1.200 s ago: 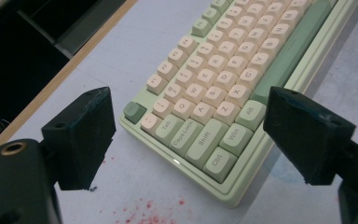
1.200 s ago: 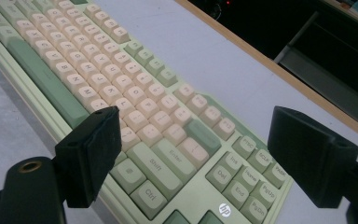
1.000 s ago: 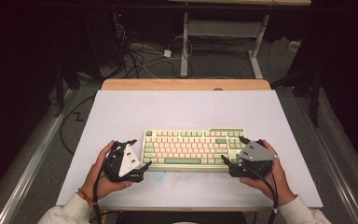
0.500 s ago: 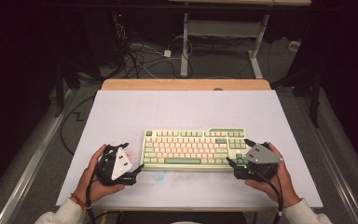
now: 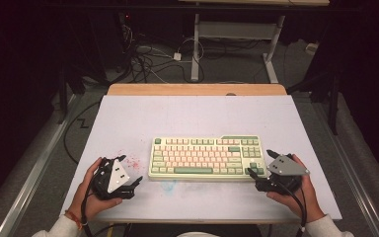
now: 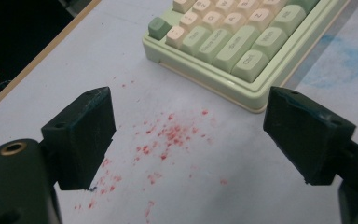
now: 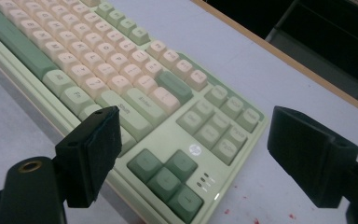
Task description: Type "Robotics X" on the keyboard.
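A pale green keyboard (image 5: 206, 157) with cream and green keys lies flat near the table's front, its long side across. My left gripper (image 5: 132, 171) is held just left of it, open, with nothing between its jaws. Through the left gripper (image 6: 189, 135) I see the keyboard's left corner (image 6: 242, 46) a little ahead. My right gripper (image 5: 259, 163) is at the keyboard's right end, open and empty. In the right gripper view the right gripper (image 7: 198, 158) hovers over the arrow keys (image 7: 168, 179) at the keyboard's (image 7: 121, 79) near right corner.
The white table top (image 5: 197, 118) carries red specks (image 6: 168, 140) by the left gripper and a faint blue smudge (image 6: 340, 65) in front of the keyboard. A wooden strip (image 5: 197, 89) edges the far side. Cables (image 5: 148, 59) and desk legs lie on the floor beyond.
Both grippers have drawn back toward the table's front and slightly outward from the keyboard's ends. The keyboard has not moved.
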